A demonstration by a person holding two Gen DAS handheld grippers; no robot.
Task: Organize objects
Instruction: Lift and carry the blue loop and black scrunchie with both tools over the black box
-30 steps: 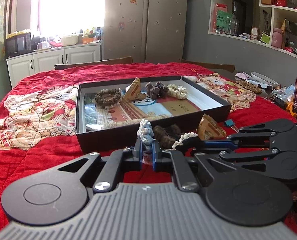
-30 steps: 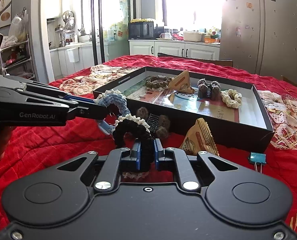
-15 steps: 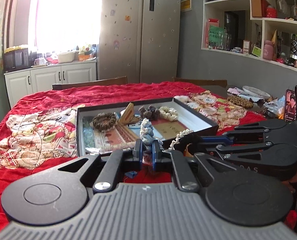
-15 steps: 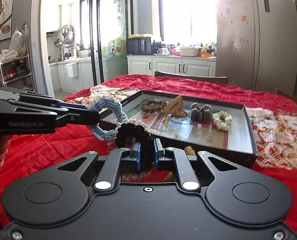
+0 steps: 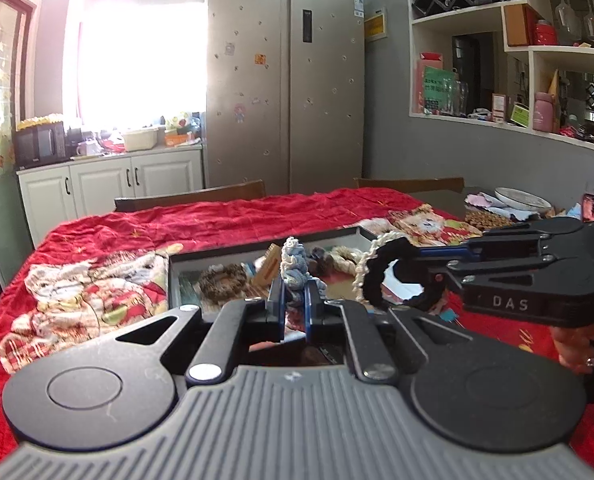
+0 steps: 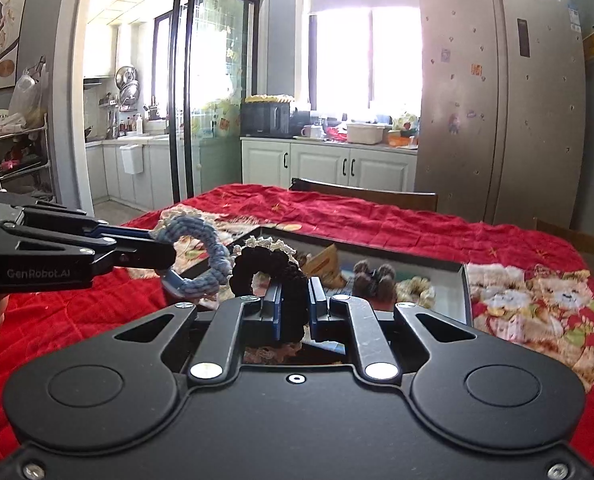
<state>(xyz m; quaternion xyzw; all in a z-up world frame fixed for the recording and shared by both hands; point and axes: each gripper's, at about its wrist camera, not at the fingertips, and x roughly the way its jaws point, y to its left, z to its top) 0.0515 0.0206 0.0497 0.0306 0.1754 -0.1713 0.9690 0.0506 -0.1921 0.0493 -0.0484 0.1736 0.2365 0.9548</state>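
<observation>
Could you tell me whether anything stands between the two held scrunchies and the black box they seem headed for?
Nothing visible does. The left tongs hold the blue scrunchie and the right tongs the black scrunchie above the open box; bare floor shows between the pieces already inside.
</observation>
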